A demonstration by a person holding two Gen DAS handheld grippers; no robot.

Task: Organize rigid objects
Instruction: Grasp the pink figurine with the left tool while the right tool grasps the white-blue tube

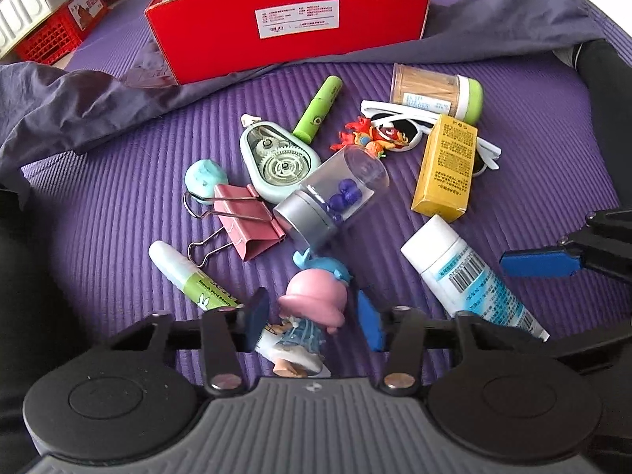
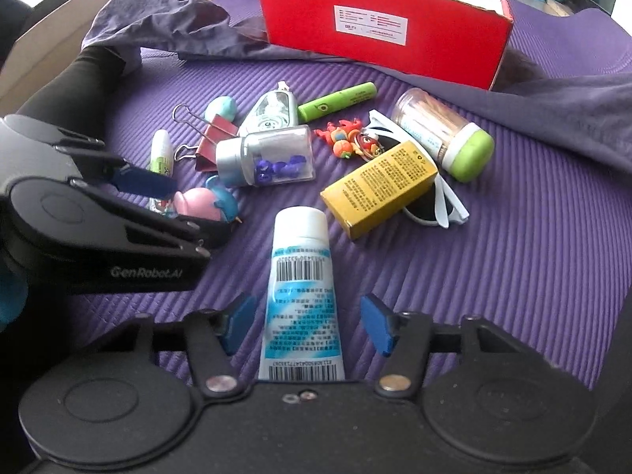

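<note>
Left wrist view: the left tool [image 1: 314, 322] straddles a small figurine [image 1: 312, 316] with a pink hat; its blue pads [image 1: 371, 326] stand apart, one on each side of the toy, and whether they touch it cannot be told. Right wrist view: the right tool [image 2: 308, 326] straddles a white tube [image 2: 300, 300] with blue print and a barcode; gaps show between the tube and both pads, so the fingers are apart and not clamped. Both items lie on a ribbed purple mat [image 2: 513, 276]. Beyond them sits a loose cluster: a clear jar of blue pins [image 2: 268, 156], a pink binder clip [image 1: 247, 225], a correction-tape dispenser [image 1: 276, 162], a green marker [image 1: 318, 108], a yellow carton [image 2: 379, 189] lying on white sunglasses [image 2: 446, 201], and a toothpick jar [image 2: 442, 132] with a green cap. A red cardboard box [image 2: 387, 27] stands open at the far edge, on a grey-purple cloth [image 1: 79, 106].
</note>
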